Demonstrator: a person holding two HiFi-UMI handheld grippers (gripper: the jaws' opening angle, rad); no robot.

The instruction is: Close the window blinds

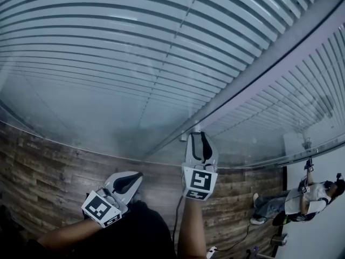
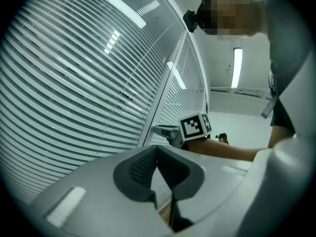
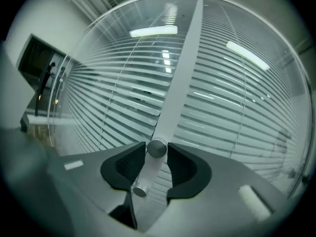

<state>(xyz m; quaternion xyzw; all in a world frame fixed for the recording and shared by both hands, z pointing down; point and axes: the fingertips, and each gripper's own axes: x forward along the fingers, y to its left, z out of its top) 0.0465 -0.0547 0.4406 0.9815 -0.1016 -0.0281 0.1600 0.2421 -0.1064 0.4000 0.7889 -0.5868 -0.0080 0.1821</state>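
Slats of the window blinds (image 1: 108, 53) lie behind glass, so the small metal knob (image 3: 157, 148) on the mullion (image 3: 177, 78) is the handle: rigid, smooth, probably slippery. The right gripper (image 1: 199, 139) clamps it squarely; the left gripper (image 2: 158, 152) hangs back, jaws together, empty.

Two tools: left tool (image 1: 135, 176), right tool (image 1: 199, 135). Two marker cubes, one per tool: left cube (image 1: 101, 208), right cube (image 1: 197, 181). Two panels of slatted blinds: left panel (image 1: 108, 47), right panel (image 1: 302, 90). One frame post (image 1: 280, 53) between the panels. One round knob (image 3: 157, 148) at that post. One smaller round stud (image 3: 139, 191) just below. One person (image 1: 307, 198) far off at the right.
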